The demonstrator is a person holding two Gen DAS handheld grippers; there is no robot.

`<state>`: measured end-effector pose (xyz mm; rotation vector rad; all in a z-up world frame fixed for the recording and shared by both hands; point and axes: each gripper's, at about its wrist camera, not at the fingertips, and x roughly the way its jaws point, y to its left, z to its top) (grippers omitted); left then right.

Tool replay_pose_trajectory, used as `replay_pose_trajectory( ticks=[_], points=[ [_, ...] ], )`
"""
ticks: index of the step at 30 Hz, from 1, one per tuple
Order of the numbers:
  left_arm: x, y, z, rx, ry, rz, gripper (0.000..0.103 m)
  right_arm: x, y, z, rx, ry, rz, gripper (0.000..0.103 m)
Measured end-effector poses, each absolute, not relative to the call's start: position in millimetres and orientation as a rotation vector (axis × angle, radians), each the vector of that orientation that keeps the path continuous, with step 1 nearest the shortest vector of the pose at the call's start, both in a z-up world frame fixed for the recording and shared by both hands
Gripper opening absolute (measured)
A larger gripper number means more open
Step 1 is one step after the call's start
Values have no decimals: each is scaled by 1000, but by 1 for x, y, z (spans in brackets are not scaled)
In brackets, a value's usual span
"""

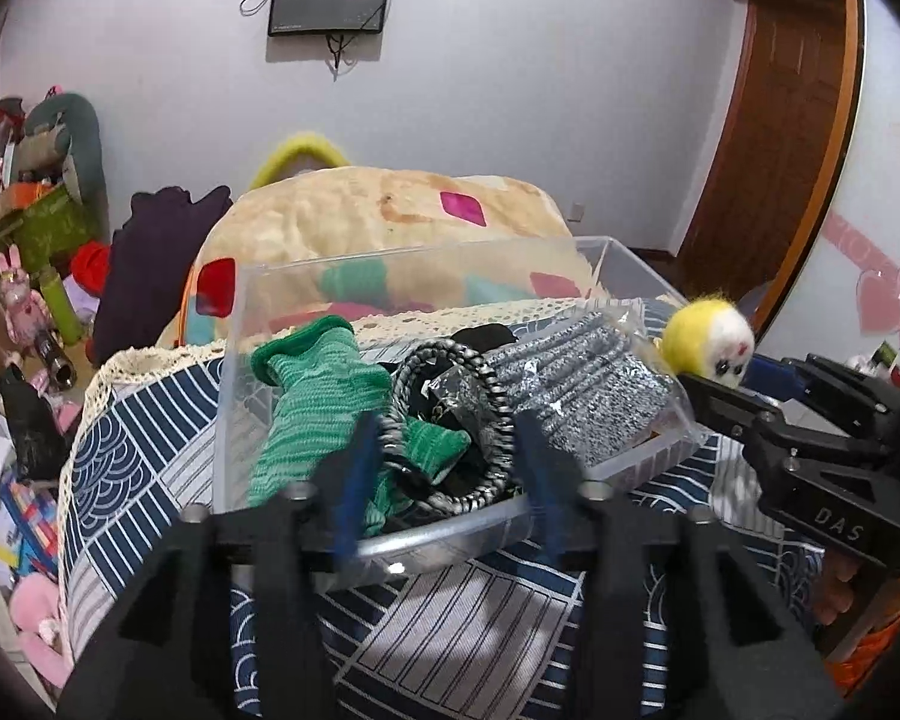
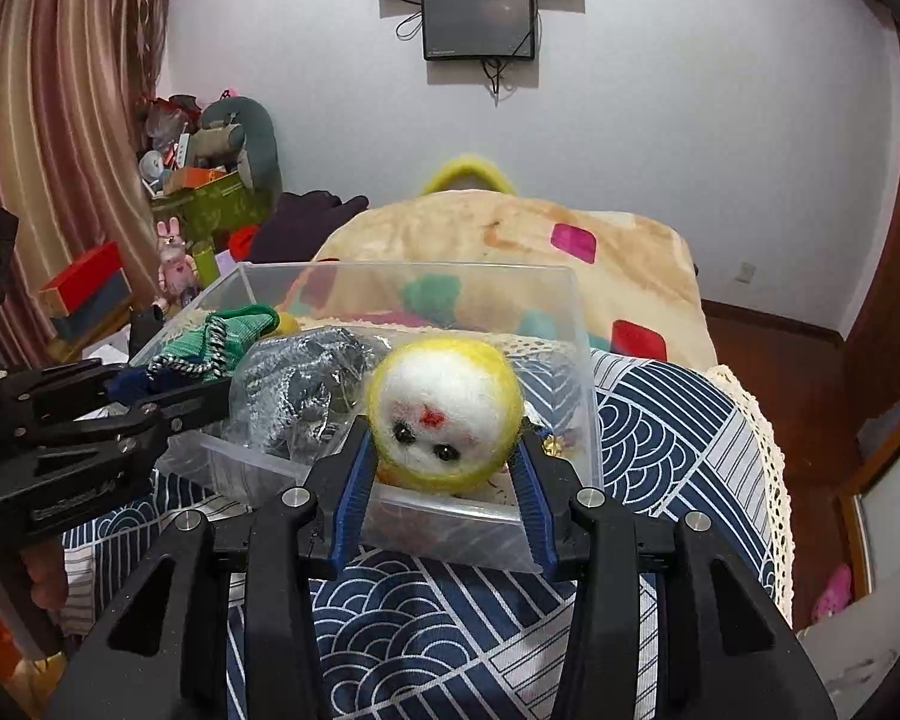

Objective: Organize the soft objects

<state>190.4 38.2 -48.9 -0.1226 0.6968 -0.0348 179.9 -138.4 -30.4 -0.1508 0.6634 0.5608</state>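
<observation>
A clear plastic bin (image 1: 390, 546) sits on a blue-and-white patterned cloth. It holds a green knit piece (image 1: 312, 402), a black-and-white braided cord (image 1: 486, 396) and a bagged grey knit item (image 1: 588, 384). My left gripper (image 1: 444, 480) is open at the bin's near rim, with the cord and green knit between its fingers but not gripped. My right gripper (image 2: 444, 474) is shut on a yellow-and-white felt ball with a face (image 2: 444, 408), above the bin's near right corner (image 2: 450, 516). The ball also shows in the left wrist view (image 1: 711, 339).
A folded beige blanket (image 1: 390, 222) lies behind the bin. A dark garment (image 1: 150, 264) lies left of it. Toys and boxes (image 1: 36, 192) clutter the floor at the left. Two screens (image 2: 480, 18) hang on the wall; a wooden door (image 1: 780, 138) is at the right.
</observation>
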Motion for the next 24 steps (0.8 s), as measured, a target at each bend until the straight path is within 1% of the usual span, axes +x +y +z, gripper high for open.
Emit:
replay_pose_trajectory(
  ticks=[2, 3, 4, 12, 21, 23, 24],
  points=[
    [188, 42, -48, -145, 693, -38, 51, 179, -139, -30, -146, 666, 567, 50],
    [186, 43, -48, -149, 691, -38, 51, 179, -140, -30, -141, 667, 569, 57],
    [185, 43, -48, -149, 688, -39, 51, 180, -140, -29, -138, 664, 569, 61],
    [167, 42, -38, -138, 651, -43, 51, 169, -144, -17, -126, 626, 585, 62],
    [125, 38, 0, -95, 528, -35, 52, 133, -151, 19, -117, 501, 603, 62],
    [113, 38, 10, -94, 495, -35, 55, 123, -153, 27, -118, 467, 606, 62],
    [108, 37, 13, -91, 484, -34, 60, 117, -154, 32, -119, 446, 606, 62]
  ],
)
